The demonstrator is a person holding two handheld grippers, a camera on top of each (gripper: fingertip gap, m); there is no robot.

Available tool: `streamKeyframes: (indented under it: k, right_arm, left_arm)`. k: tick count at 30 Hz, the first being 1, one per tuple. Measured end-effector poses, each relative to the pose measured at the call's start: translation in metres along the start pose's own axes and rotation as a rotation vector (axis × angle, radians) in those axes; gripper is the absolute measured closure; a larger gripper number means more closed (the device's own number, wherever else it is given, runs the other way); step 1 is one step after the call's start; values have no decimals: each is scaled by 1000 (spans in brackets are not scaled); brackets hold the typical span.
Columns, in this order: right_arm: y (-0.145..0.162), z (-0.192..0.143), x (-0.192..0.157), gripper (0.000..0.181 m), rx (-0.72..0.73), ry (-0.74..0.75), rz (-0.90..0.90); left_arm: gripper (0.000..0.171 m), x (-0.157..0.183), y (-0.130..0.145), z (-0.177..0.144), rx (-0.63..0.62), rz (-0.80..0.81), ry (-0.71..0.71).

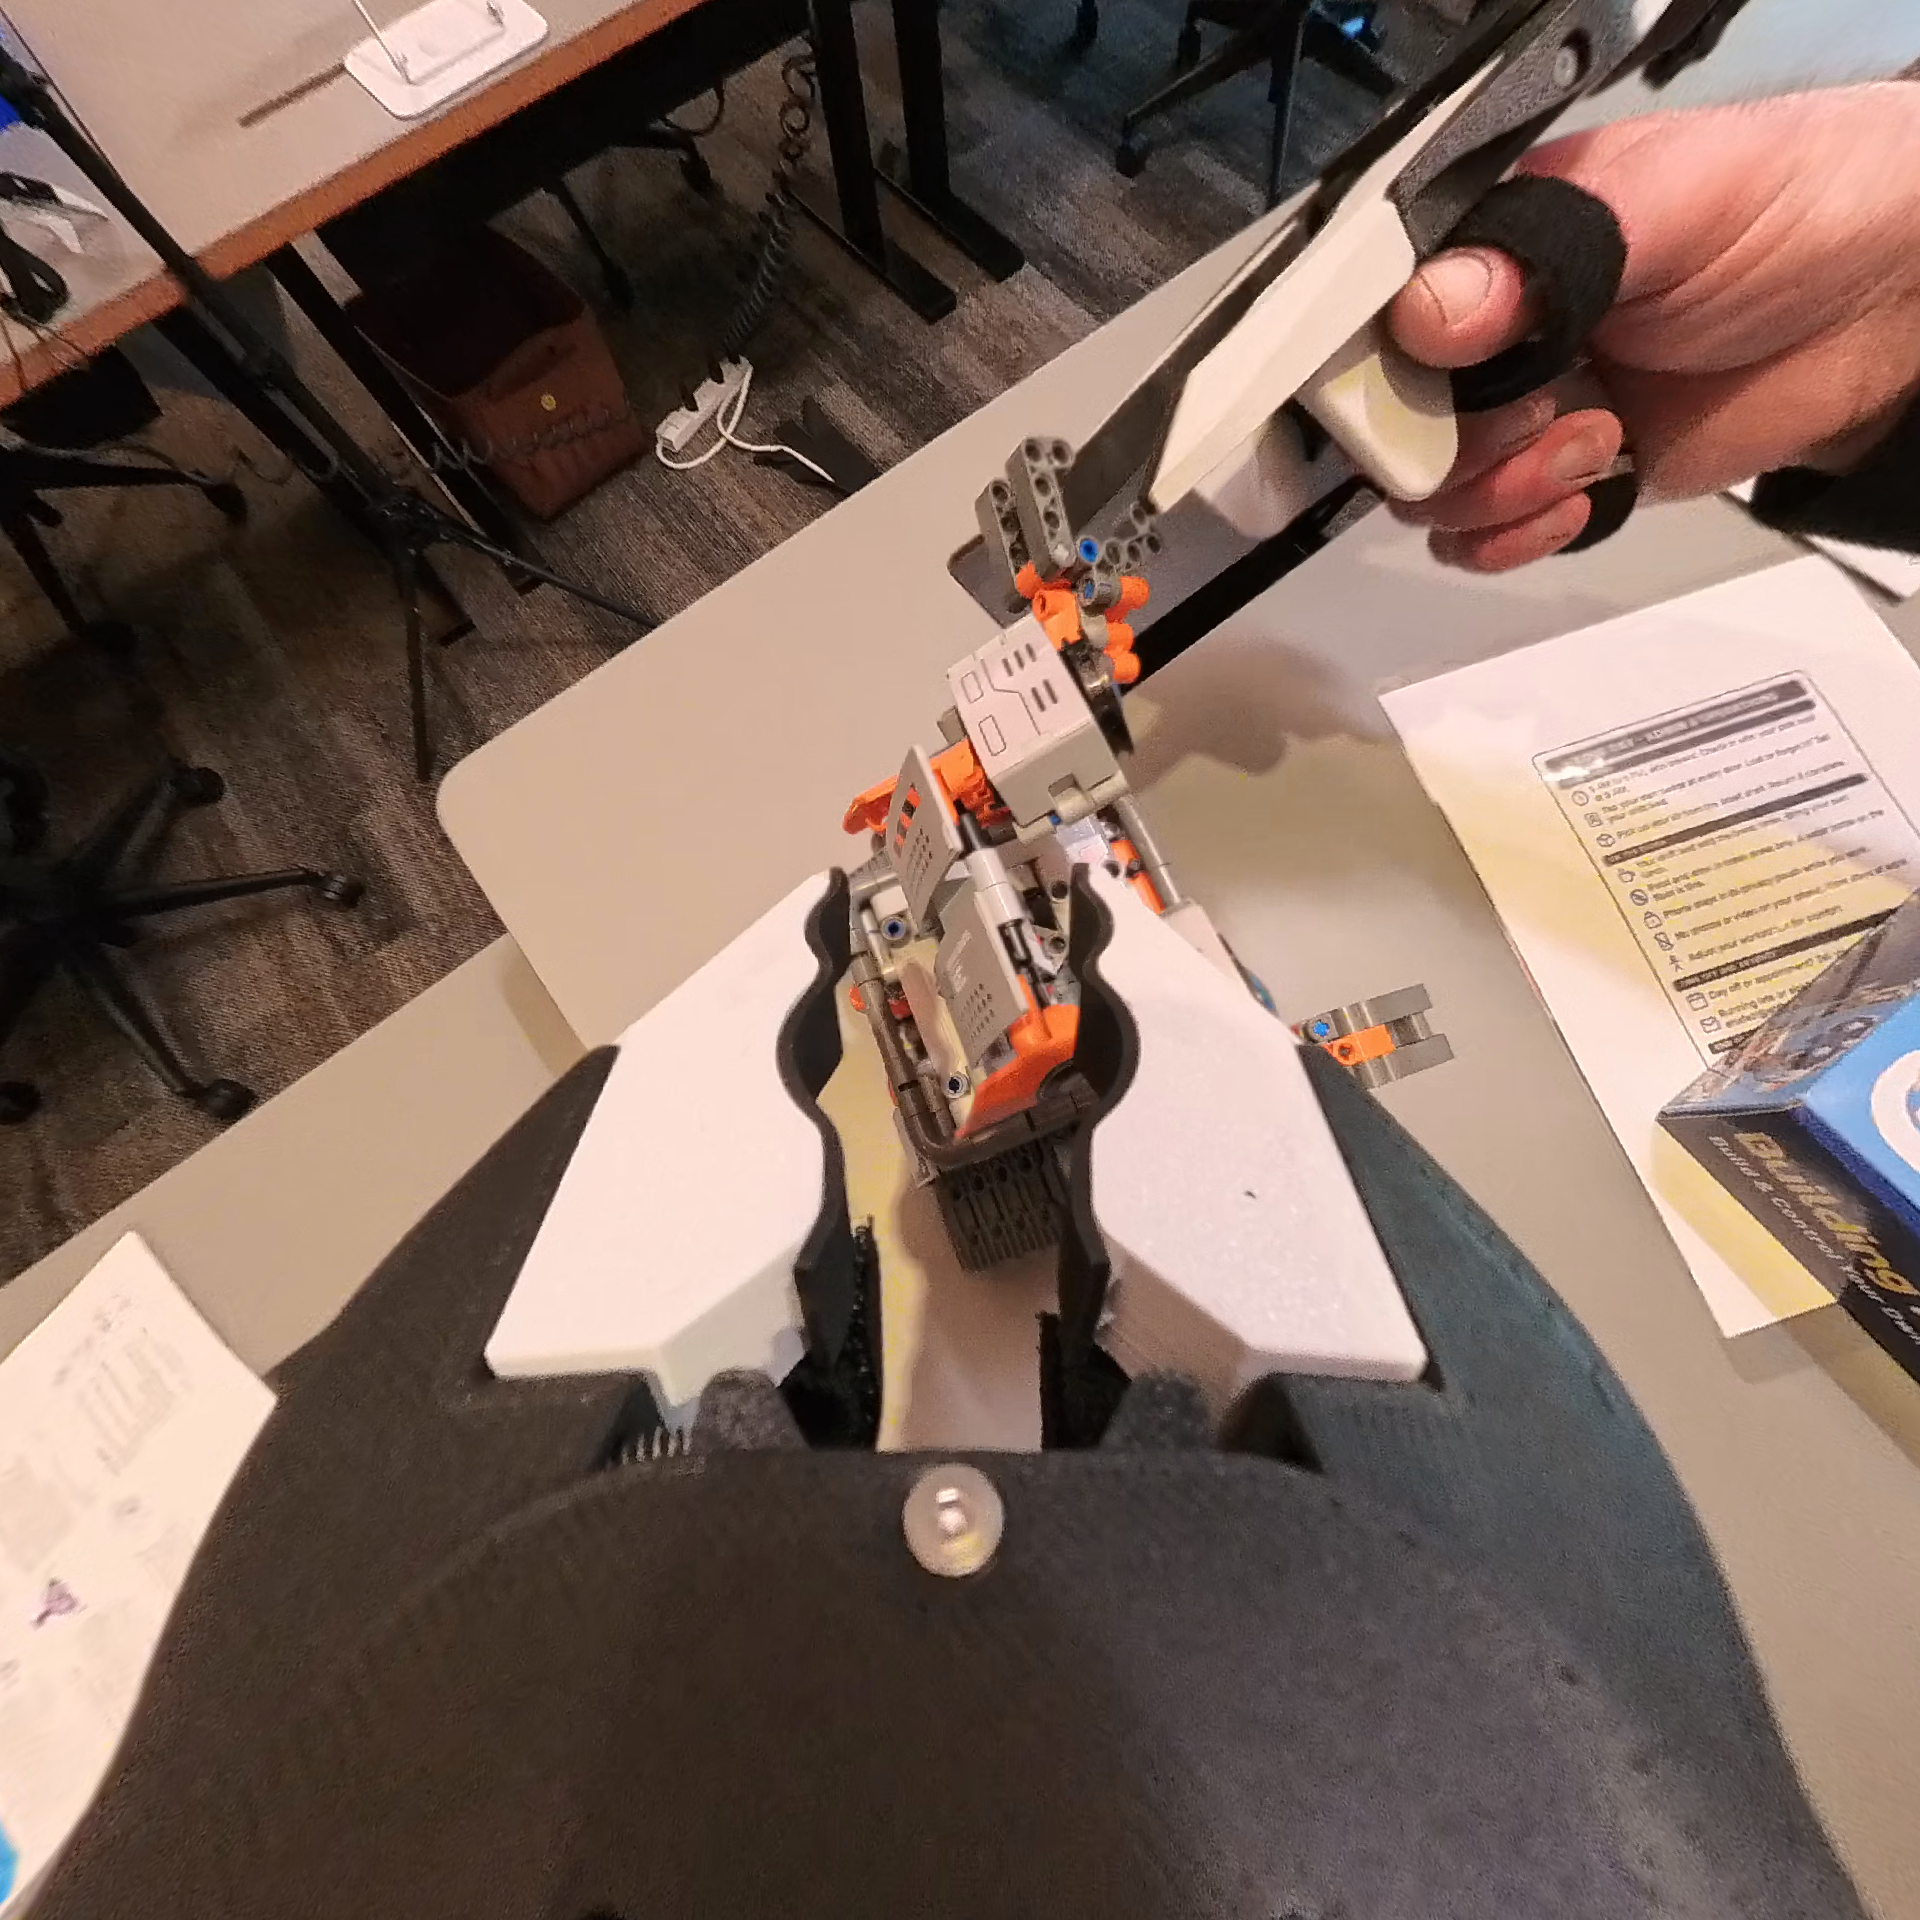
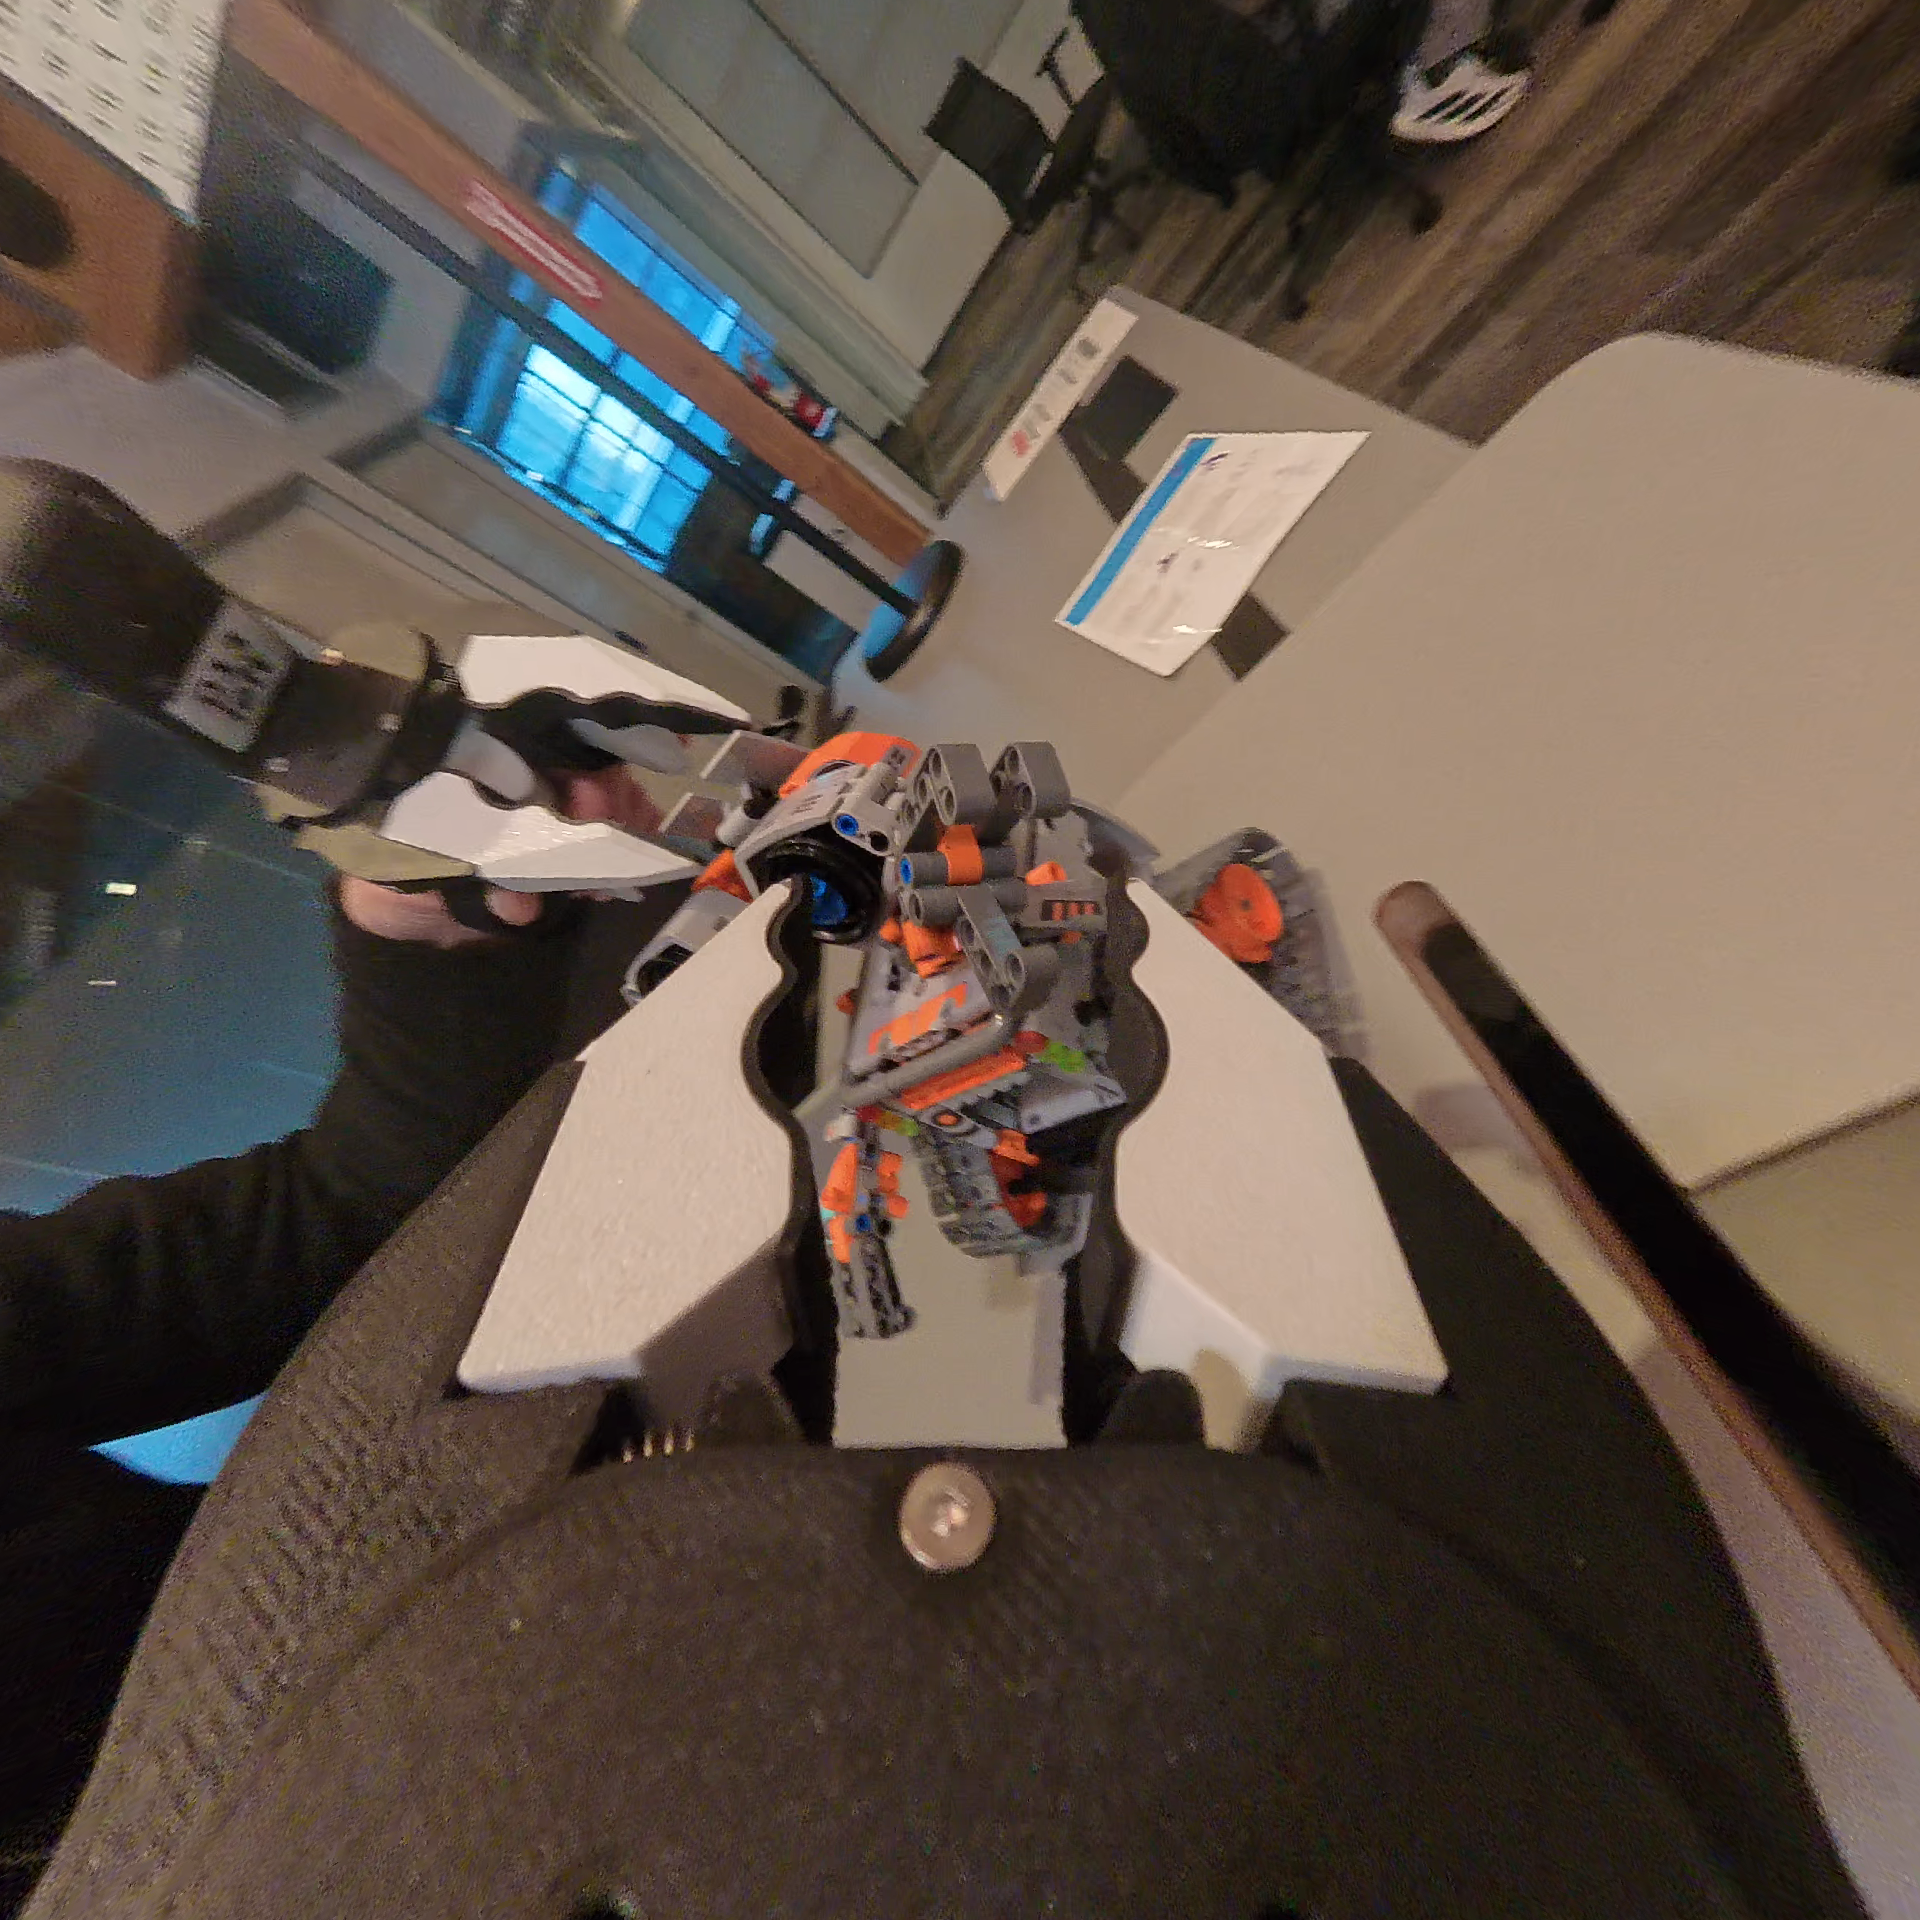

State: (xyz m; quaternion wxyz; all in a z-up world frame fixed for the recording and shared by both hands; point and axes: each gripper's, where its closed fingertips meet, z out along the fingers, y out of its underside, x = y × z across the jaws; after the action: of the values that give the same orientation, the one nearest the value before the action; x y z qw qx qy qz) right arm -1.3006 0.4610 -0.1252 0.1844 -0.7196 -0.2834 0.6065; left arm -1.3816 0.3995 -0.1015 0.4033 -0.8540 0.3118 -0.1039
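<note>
The left claw [image 1: 951, 997] pinches the lower body of a grey-and-orange brick-built model [image 1: 966, 997], held above the pale desk [image 1: 644, 748]. The right claw [image 2: 956, 997] seems clamped on its upper part, though blur hides the contact. A small loose brick piece [image 1: 1382, 1029] lies on the desk nearby, beside a printed sheet [image 1: 1662, 831] and a blue box [image 1: 1829, 1132].

Blue box [image 1: 1808, 1132] is cut off at right edge.
</note>
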Motion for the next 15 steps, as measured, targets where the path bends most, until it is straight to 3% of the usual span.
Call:
streamKeyframes:
  k: [3,5,9,13,15]
  right_arm:
    - [3,-21,3,123,-16,173,-136]
    - [18,-32,-14,126,-66,216,-231]
    - [86,-24,-45,127,-223,129,-179]
    - [156,3,-39,116,-350,122,-192]
    - [175,18,-32,114,-355,147,-207]
  left_arm:
    - [133,0,1,-9,-2,18,-33]
    - [132,-3,5,-18,11,7,-61]
    - [132,-5,20,-36,71,-88,-57]
    - [129,8,50,-35,67,-120,-10]
    - [130,12,65,-32,61,-103,-23]
